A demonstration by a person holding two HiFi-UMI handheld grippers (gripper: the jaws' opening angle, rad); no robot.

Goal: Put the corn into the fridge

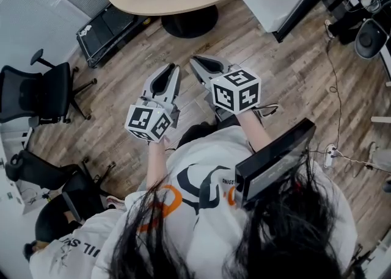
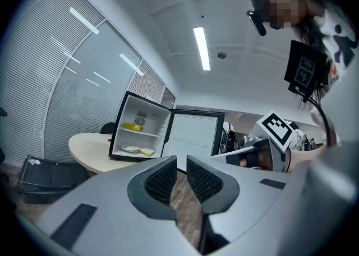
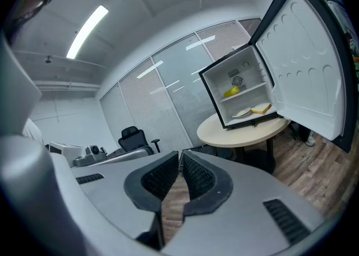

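Left gripper (image 2: 182,162) jaws slightly apart, empty, facing open fridge (image 2: 150,140) holding corn (image 2: 132,127)

From the head we look steeply down, close over the left gripper (image 1: 170,71) and right gripper (image 1: 197,63). Our gripper views face along their jaws, both catching the far open fridge (image 2: 150,123) on the table (image 2: 92,151).

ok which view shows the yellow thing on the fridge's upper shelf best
The right gripper view: the yellow item lies on the upper shelf of the open fridge, largest and unblocked there. The left gripper view shows it too, but smaller. The head view catches only the fridge's bottom edge from above, so the item is hidden.
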